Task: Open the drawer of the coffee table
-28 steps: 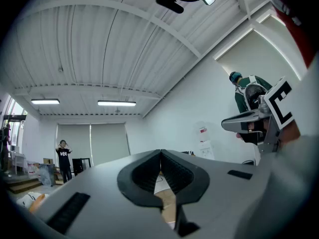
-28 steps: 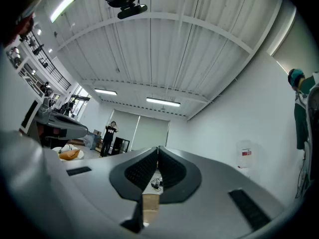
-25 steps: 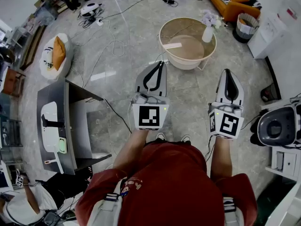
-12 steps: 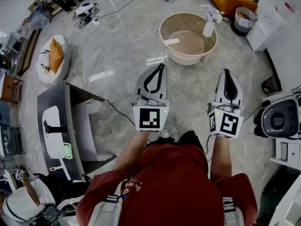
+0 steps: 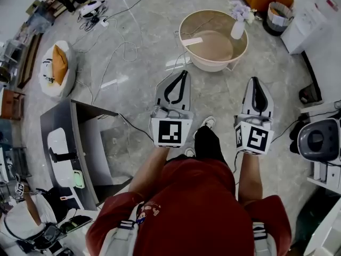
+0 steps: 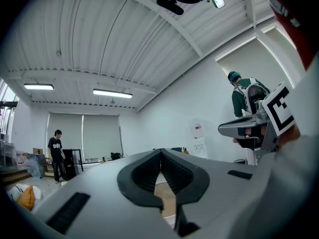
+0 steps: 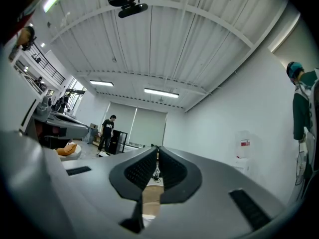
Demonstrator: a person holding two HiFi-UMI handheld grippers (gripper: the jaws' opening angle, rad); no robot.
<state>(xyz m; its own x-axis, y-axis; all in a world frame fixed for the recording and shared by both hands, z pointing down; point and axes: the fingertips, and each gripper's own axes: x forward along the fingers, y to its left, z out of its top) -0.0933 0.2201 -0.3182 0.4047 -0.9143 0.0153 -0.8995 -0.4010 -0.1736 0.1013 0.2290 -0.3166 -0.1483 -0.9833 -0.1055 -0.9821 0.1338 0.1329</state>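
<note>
Pointing forward side by side over the grey floor [image 5: 138, 63], left hand-held gripper [image 5: 184, 73] and right hand-held gripper [image 5: 257, 80] both clenched on nothing. Ahead, well apart from the tips, round beige coffee table [image 5: 210, 67] with a white vase [image 5: 237, 30] near its right rim; drawer not discernible.

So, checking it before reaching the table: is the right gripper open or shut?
Shut. The right gripper has its jaws meeting at the tips, nothing between them, in its own view.
</note>
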